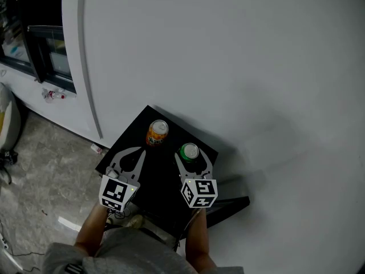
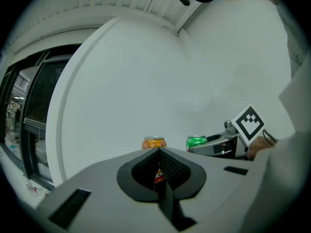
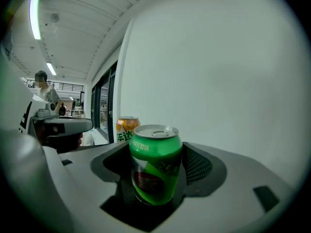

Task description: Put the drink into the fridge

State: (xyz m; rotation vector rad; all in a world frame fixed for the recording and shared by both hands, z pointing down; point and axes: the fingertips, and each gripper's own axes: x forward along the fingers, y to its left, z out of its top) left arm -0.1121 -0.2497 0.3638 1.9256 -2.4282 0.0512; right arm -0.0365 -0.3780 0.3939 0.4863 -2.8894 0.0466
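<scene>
Two cans stand upright on a small black table (image 1: 162, 181): an orange can (image 1: 157, 132) at the back left and a green can (image 1: 190, 152) to its right. My right gripper (image 1: 193, 156) is open, its jaws on either side of the green can (image 3: 154, 169), with a gap showing at the right-hand pad (image 3: 199, 161). My left gripper (image 1: 136, 152) is shut and empty, just short of the orange can (image 2: 153, 142), which stands straight ahead of its tips (image 2: 159, 150). In the left gripper view the green can (image 2: 196, 141) sits between the right gripper's jaws.
A large white fridge door (image 1: 228, 56) with a long vertical handle (image 1: 88, 56) rises right behind the table. A dark window (image 1: 51, 56) is at the far left above a grey stone floor (image 1: 45, 170). A person stands far off in the right gripper view.
</scene>
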